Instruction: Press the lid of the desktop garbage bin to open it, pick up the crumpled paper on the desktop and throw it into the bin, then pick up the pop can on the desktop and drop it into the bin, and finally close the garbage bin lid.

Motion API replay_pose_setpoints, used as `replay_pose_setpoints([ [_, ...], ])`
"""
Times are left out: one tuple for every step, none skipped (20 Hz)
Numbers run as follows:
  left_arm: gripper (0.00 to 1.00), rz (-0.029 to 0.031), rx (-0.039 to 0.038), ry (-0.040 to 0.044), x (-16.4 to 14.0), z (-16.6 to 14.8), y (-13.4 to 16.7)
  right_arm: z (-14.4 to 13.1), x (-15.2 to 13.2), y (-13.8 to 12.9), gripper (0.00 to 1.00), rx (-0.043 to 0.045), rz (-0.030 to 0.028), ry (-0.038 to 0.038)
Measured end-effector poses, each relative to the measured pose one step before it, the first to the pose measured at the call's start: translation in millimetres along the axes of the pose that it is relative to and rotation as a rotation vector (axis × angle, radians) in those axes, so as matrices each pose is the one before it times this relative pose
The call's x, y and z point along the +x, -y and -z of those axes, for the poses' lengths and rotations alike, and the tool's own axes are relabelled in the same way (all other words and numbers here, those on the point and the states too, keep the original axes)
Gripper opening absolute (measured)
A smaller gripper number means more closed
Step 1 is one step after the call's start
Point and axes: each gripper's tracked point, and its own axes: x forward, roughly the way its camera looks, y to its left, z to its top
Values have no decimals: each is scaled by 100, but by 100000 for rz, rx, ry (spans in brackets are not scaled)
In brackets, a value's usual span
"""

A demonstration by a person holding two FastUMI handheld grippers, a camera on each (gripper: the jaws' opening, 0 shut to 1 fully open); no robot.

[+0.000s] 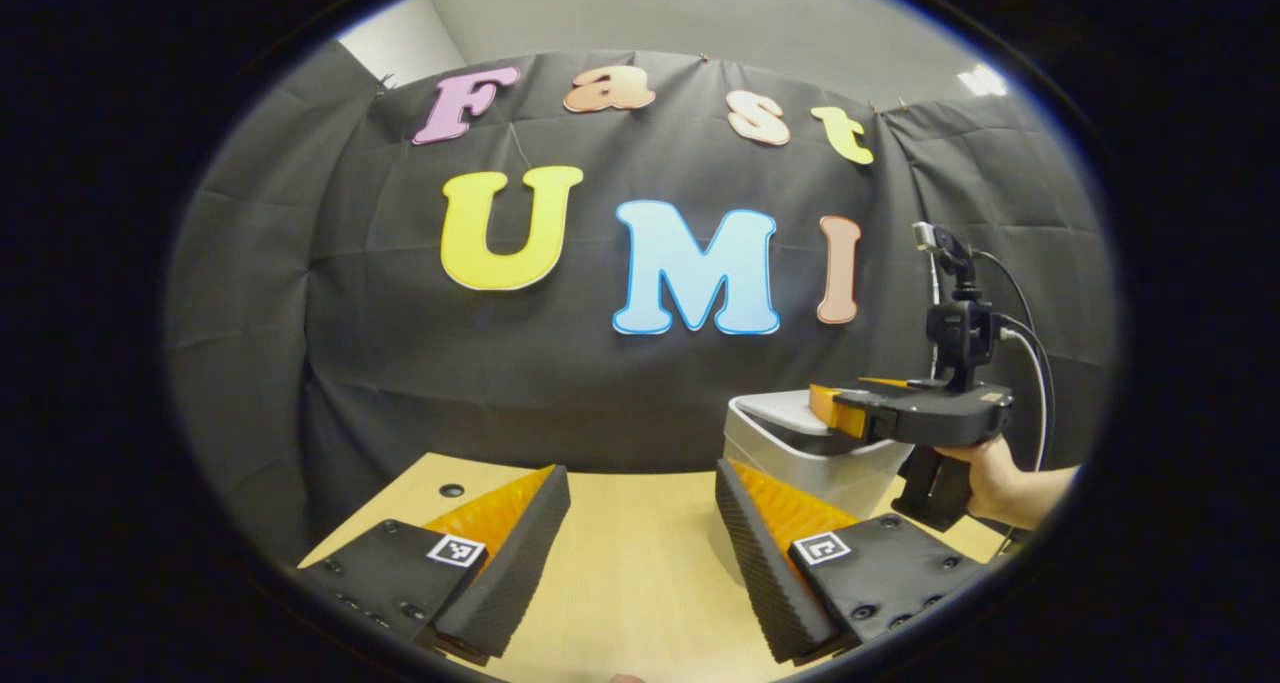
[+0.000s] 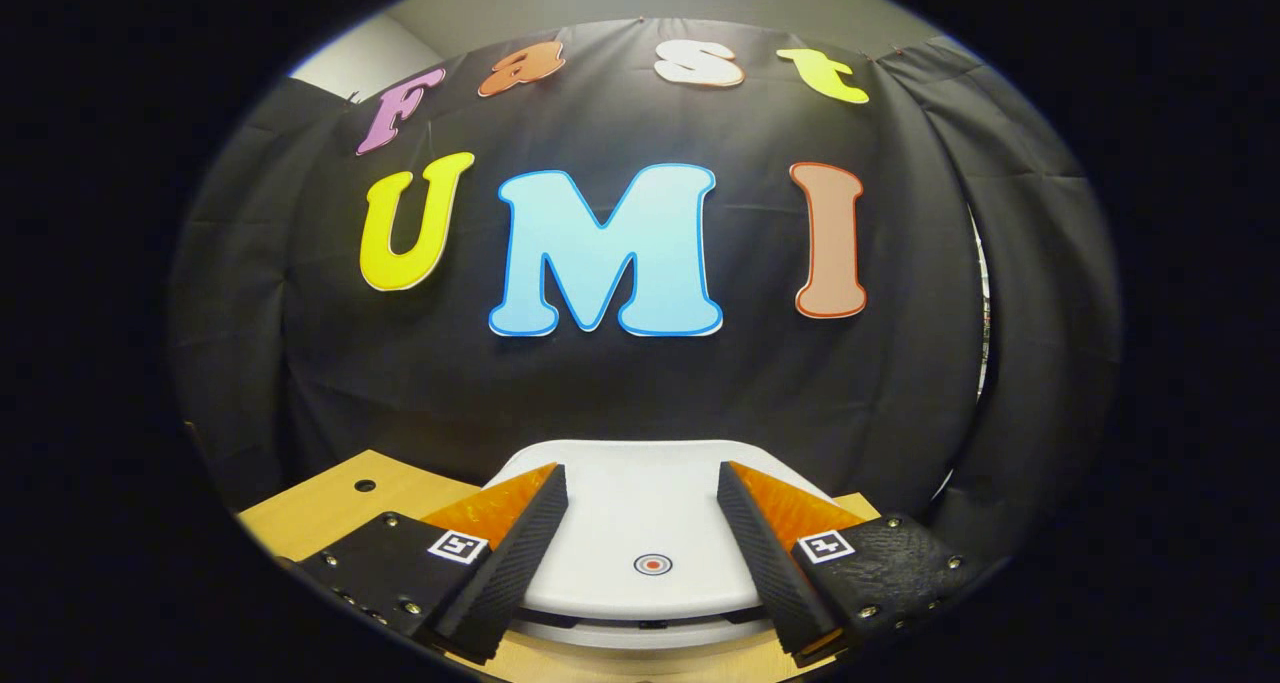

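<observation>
Bin lid (image 2: 640, 523) beneath open right hand-held gripper (image 2: 642, 518)

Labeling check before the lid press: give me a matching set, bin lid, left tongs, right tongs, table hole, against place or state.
Things:
1. bin lid
2. left tongs
3. right tongs
4. table hole

Place or state:
A. open, over bare tabletop
B. far-left part of the table
C. shut, white, round mark near its front edge
D. open, poised over the bin

Pairs: 1-C, 2-A, 3-D, 4-B
</observation>
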Motion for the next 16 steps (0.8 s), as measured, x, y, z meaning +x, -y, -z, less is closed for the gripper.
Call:
replay_pose_setpoints([
  [96,-10,145,173,73,-55,5,261,-52,69,97,1417,155,-181],
  [96,-176,138,175,38,-73,33,204,-9,-19,97,804,184,225],
  [97,79,12,194,-68,-15,43,59,-31,-138,97,-419,160,597],
  [97,-127,-151,105,-38,42,-60,224,3,-59,97,-882,187,41],
  [97,1,-251,86,-112,-140,6,639,17,-23,97,-788,122,-905],
  [96,-192,-251,47,-98,41,-22,-314,-155,28,97,-590,52,2071],
  [96,-220,-191,53,-144,-4,-64,344,148,53,97,492,117,213],
  [96,-65,-123,31,-42,-15,-83,-98,-25,-60,97,1045,-31,1023],
  [96,-305,-56,181,1,36,-42,-168,-59,115,97,1039,-38,744],
  [95,-197,-22,283,-96,-100,5,90,-47,-66,97,175,-88,923],
  [95,-288,-21,148,-67,-21,-71,44,-4,-44,97,-405,228,591],
  [95,-252,-41,-3,-20,26,-53,28,-20,-21,97,-773,412,738],
  [95,-180,-145,-39,-73,20,71,101,65,22,97,-860,461,270],
  [96,-79,-147,-56,30,-5,-134,-31,50,12,97,-307,335,35],
  [96,-211,3,-142,-444,177,458,144,-43,61,97,94,140,-358],
  [97,-269,109,122,-67,55,-48,169,-42,0,97,-213,-149,-361],
])
